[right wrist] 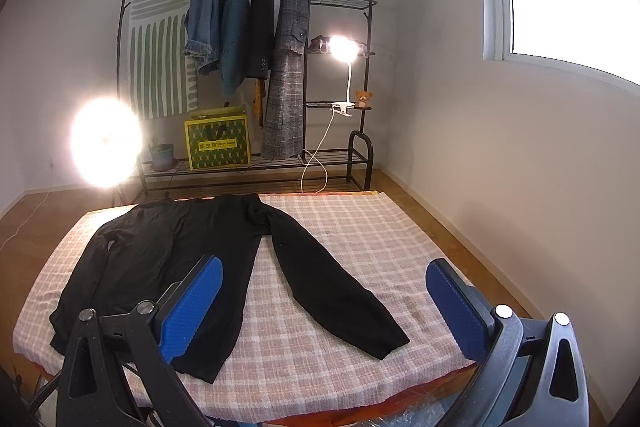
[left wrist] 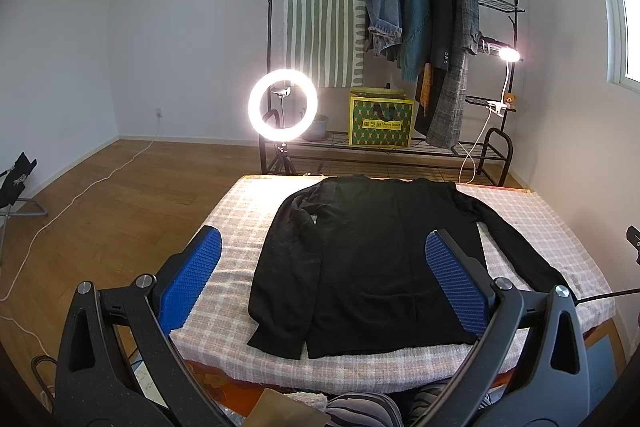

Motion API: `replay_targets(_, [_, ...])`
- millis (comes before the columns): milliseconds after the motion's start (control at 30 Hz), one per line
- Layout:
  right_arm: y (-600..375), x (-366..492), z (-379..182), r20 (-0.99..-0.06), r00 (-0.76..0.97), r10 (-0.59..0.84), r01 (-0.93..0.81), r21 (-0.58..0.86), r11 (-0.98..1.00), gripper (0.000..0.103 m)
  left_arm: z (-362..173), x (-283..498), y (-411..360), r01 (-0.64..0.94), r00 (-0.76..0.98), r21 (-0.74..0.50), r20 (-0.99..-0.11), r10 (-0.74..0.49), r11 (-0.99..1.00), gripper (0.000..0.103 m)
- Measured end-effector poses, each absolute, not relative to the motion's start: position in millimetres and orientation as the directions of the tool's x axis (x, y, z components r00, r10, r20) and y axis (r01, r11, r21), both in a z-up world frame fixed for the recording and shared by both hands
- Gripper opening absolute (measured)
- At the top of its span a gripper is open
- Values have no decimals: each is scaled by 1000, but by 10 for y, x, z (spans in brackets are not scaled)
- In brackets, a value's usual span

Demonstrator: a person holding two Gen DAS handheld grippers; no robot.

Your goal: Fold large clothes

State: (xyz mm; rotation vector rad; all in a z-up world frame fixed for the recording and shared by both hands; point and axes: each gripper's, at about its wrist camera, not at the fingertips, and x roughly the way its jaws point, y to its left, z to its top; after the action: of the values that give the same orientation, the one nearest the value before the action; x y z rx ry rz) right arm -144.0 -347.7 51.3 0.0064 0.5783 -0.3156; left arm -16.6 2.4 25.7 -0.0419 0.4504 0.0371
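Right wrist view — black sweater lies flat lengthwise, hem nearest, collar far.

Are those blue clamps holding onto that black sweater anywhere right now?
No. Both the left gripper and the right gripper are open and empty, above the black sweater, which lies flat on the checked cloth.

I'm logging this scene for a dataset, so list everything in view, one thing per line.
sweater: 1, black, flat on the cloth, right sleeve spread out
checked cloth: 1, pink-white, covering the table
ring light: 1, lit, behind the table
clothes rack: 1, black, at the wall
hanging garments: 4, on the rack
yellow box: 1, on the rack's bottom shelf
clip lamp: 1, white, lit
teddy bear: 1, brown, on a rack shelf
left gripper: open
right gripper: open
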Motion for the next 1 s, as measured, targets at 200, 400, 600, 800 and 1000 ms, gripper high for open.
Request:
replay_targets(200, [-3475, -1428, 510, -539, 790, -292, 296, -82, 952, 103, 238, -174, 23, -45, 900, -31, -435, 27, 998, 103])
replay_targets(400, [-3473, -1416, 500, -542, 788, -292, 295, -83, 952, 103, 214, -173, 23, -45, 899, -31, -437, 27, 999, 103])
replay_targets(600, [-3468, -1390, 473, -546, 786, -289, 293, -82, 952, 103, 152, -162, 30, -43, 896, -24, -443, 28, 999, 103])
replay_targets(800, [-3431, -1332, 425, -555, 792, -254, 261, -69, 963, 103, 9, -79, 135, -64, 884, -16, -466, 49, 998, 103])
replay_targets(1000, [-3314, -1207, 428, -565, 810, -156, 168, -31, 985, 103, -134, -54, 518, -108, 861, -73, -505, 56, 991, 103])
